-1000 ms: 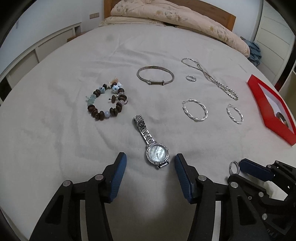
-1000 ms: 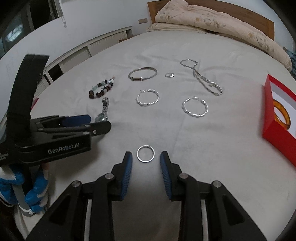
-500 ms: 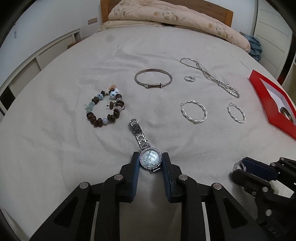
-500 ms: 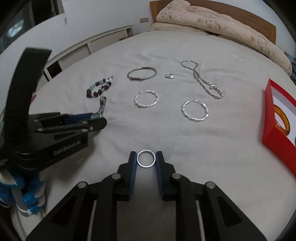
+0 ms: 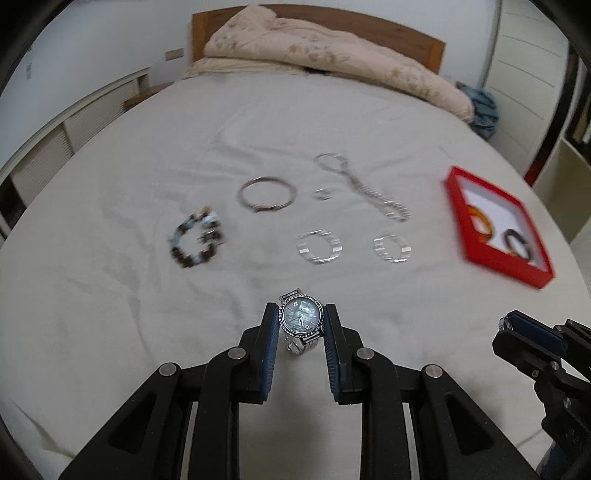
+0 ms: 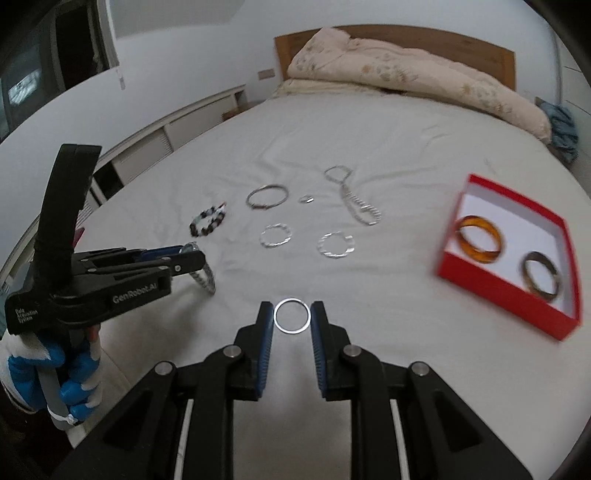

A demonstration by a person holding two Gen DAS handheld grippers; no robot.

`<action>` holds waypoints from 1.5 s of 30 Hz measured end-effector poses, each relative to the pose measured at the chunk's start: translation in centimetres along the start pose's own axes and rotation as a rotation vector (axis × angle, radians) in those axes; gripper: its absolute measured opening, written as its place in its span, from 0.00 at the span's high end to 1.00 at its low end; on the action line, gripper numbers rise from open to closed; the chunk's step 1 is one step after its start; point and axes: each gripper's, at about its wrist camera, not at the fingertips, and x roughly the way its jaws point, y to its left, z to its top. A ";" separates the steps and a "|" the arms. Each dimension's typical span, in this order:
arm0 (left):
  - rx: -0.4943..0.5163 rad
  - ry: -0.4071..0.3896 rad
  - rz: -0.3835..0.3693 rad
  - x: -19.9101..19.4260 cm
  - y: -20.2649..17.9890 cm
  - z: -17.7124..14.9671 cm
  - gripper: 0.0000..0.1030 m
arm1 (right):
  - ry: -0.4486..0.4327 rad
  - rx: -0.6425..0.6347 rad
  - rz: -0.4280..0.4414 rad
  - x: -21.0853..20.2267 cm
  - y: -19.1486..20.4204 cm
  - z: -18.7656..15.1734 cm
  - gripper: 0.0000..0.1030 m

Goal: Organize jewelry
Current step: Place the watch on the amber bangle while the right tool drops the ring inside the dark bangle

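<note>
My left gripper pinches the watch; my right gripper pinches the ring. The red box sits toward the bed's right edge, nearer my right gripper.

We look low and close along the left gripper toward the headboard; our right-wrist view, from beside it, faces likewise; both share the bed, red box, scattered jewelry.

Bare sheet leads to red box; hoop earrings flank path.
</note>
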 end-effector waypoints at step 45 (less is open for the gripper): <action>0.361 0.095 -0.149 17.1 -27.3 9.9 0.75 | 0.117 0.089 -0.252 3.2 -26.2 1.9 0.81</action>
